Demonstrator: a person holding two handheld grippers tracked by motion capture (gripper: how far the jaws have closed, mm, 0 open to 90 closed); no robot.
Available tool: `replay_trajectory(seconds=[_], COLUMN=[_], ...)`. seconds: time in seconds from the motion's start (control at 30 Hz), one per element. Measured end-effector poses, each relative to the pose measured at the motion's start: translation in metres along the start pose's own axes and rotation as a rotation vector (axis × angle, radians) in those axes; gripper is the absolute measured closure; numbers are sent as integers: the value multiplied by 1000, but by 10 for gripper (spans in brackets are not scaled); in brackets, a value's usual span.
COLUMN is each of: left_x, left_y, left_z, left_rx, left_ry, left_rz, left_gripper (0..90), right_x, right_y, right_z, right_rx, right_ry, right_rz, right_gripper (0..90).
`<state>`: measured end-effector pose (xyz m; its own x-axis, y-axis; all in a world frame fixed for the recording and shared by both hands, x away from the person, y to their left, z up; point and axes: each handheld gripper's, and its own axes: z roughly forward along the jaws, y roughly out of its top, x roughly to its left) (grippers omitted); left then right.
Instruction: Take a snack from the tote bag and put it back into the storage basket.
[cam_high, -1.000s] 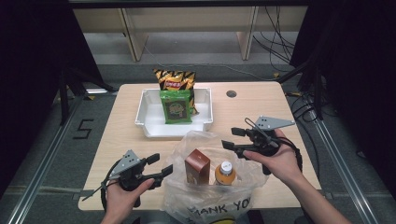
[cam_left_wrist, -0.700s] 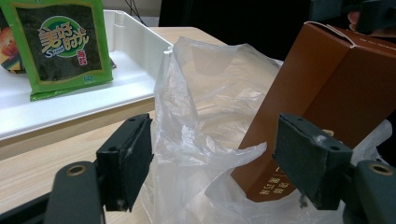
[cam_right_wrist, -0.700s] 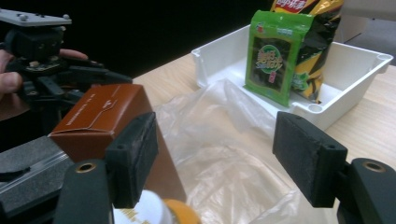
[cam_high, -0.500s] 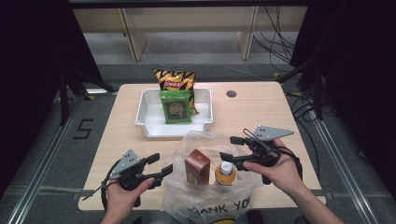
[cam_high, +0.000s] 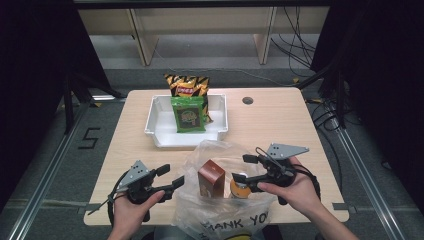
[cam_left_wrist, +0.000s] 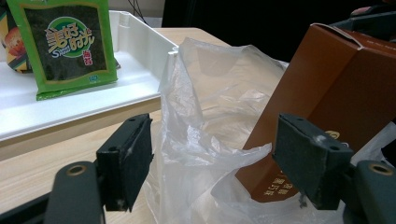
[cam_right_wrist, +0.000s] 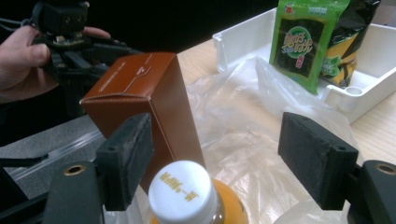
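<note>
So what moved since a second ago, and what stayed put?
The right gripper came down and nearer the person, over the orange bottle, its jaws just opening wide with nothing gripped yet. The left gripper stayed open at the plastic bag. The brown box, white tray and snack packets stayed put.

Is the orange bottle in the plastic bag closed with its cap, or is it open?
Closed: a white cap sits on the orange bottle.

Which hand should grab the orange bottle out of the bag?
Right, probably. The right gripper hovers just over the bottle, whose white cap sits between its open jaws. The left gripper faces the bag's edge and the brown box instead.
</note>
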<state>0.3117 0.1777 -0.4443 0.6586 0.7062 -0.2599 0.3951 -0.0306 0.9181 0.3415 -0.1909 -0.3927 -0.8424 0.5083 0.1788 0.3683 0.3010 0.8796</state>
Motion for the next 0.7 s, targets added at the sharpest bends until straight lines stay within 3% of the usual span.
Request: replay_trajectory(seconds=[0.17,0.2,0.3,0.37,0.4,0.43,0.47,0.5,0.53,0.57,0.67,0.7], left_x=[0,0,0,1,1,0,0,0,0,1,1,1], left_y=[0,0,0,0,0,0,0,0,0,0,-1,-1], left_z=[0,0,0,0,0,0,-1,0,0,-1,-1,-1], left_rx=[-2,-4,-5,-5,-6,-7,-8,-14,-15,-15,-9,-9], left_ry=[2,4,7,7,8,8,9,4,0,2,3,2], left_rz=[-2,-4,-11,-10,-9,-10,-10,-11,-10,-10,-13,-13], left_gripper=[274,275,274,274,275,275,275,274,274,274,275,275], right_x=[1,-1,2,0,1,0,2,0,5,3,3,3], right_y=[-5,-5,-7,-7,-9,-9,-10,-11,-13,-14,-17,-19], right_z=[2,2,2,2,5,5,5,5,5,5,6,7], right_rx=[-3,-9,2,7,4,10,-2,3,15,10,34,20], right_ry=[10,16,14,14,29,25,20,18,20,15,21,20], right_rz=[13,-11,16,-21,-5,-33,-18,-42,17,-11,6,-22], right_gripper=[264,264,262,260,260,259,256,256,256,256,256,256])
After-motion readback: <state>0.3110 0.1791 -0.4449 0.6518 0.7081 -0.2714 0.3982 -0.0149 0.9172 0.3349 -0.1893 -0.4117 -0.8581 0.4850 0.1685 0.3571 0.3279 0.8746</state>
